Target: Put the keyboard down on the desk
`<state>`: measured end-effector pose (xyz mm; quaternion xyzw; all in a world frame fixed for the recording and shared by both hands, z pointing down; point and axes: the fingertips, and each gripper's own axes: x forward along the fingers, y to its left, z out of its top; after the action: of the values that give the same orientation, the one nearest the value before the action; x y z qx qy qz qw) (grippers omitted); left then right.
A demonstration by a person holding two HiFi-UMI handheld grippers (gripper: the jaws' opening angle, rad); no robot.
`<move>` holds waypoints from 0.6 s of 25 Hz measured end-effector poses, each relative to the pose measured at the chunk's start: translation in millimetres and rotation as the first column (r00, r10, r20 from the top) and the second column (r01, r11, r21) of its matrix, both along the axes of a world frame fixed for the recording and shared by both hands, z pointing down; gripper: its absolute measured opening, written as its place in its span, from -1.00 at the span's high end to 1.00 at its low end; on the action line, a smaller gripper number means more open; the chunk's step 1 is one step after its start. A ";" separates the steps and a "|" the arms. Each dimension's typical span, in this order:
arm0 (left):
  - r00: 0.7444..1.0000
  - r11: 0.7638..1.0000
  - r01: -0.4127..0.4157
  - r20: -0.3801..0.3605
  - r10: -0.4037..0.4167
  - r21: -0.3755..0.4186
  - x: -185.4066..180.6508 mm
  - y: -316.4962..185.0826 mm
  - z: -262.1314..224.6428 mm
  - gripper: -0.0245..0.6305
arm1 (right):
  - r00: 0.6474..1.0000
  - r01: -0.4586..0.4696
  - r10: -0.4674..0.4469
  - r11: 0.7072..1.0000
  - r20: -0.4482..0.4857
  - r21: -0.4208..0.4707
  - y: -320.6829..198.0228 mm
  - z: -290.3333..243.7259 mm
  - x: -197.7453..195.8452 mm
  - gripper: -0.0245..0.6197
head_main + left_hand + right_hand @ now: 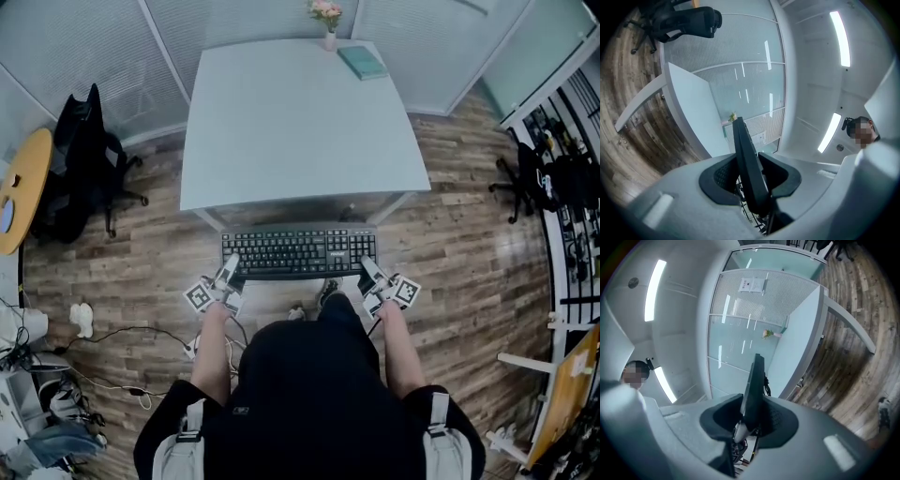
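A black keyboard (298, 253) hangs in the air in front of the near edge of the pale desk (291, 122), level and facing up. My left gripper (228, 278) is shut on its left end, my right gripper (369, 276) on its right end. In the left gripper view the keyboard (746, 159) shows edge-on between the black pads (721, 177). In the right gripper view the keyboard (753, 387) is also pinched edge-on between the pads (780, 420), with the desk (799, 348) beyond.
On the desk's far edge stand a small vase of flowers (328, 19) and a teal book (362, 62). A black office chair with a coat (84, 159) stands at the left, another chair (525, 178) at the right. Cables (112, 366) lie on the wooden floor.
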<state>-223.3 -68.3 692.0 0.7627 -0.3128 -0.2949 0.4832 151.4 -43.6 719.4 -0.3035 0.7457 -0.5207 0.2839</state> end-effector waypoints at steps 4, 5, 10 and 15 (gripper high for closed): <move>1.000 1.000 0.016 0.011 -0.016 -0.016 -4.7 4.3 0.1 0.55 | 0.999 0.033 -0.033 0.999 -0.007 -0.003 -2.3 0.0 -5.4 0.62; 1.000 1.000 0.021 0.010 -0.021 -0.020 -5.0 5.0 0.9 0.55 | 0.999 0.041 -0.041 0.999 -0.010 0.000 -3.1 0.9 -6.1 0.62; 0.999 0.999 0.038 0.009 -0.038 -0.015 -3.9 9.3 2.9 0.55 | 0.999 0.052 -0.052 0.999 0.001 -0.012 -5.5 9.9 -4.6 0.62; 0.999 0.999 0.051 0.014 -0.051 -0.017 -11.0 -14.0 3.5 0.55 | 0.998 0.065 -0.065 0.998 0.009 -0.011 -31.5 9.7 -12.4 0.62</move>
<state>-234.3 -82.3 695.6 0.7522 -0.3380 -0.2991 0.4800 139.0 -75.1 729.1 -0.2784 0.7509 -0.5353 0.2685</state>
